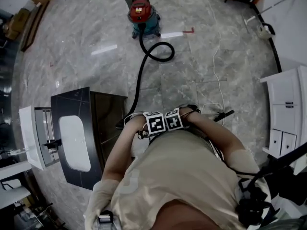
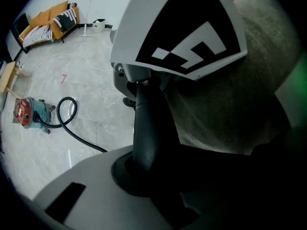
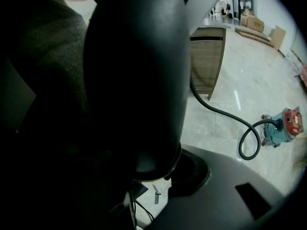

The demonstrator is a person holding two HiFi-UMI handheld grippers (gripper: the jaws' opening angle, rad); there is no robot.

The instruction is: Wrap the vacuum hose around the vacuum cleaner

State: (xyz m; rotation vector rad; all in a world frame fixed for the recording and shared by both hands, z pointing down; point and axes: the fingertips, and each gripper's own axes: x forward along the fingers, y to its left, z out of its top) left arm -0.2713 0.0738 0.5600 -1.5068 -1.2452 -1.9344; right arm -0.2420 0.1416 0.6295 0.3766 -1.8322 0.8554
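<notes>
– Grey marble floor [image 1: 81, 37] everywhere, and the vacuum cleaner [image 1: 142, 14] is parked way out on it, red lid over a teal tub, well apart from the person. So where's the hose at?

– Black hose [image 1: 139, 78] comes off the side of the vac facing the person and curls into one loose loop just beside it. Then it runs across the floor past the corner of a dark vanity cabinet [image 1: 103, 119] with a white basin, right up to the person's chest. Apart from the held end, it all lies on the floor.

– And the tools?

– Both up close to the torso, side by side, marker cubes nearly touching. Left tool [image 2: 144, 169] is clenched on the hose's stiff black end tube, which sticks up between its jaws. Right tool [image 3: 160, 169] is grasping that end too; a thick dark stretch of it fills most of the right gripper view.

– Anything else lying around?

– Thin white cable [image 1: 219, 56] snaking over the floor right of the hose, white cupboards [image 1: 288, 104] at the right edge, orange sofa [image 2: 48, 23] by the far wall.
</notes>
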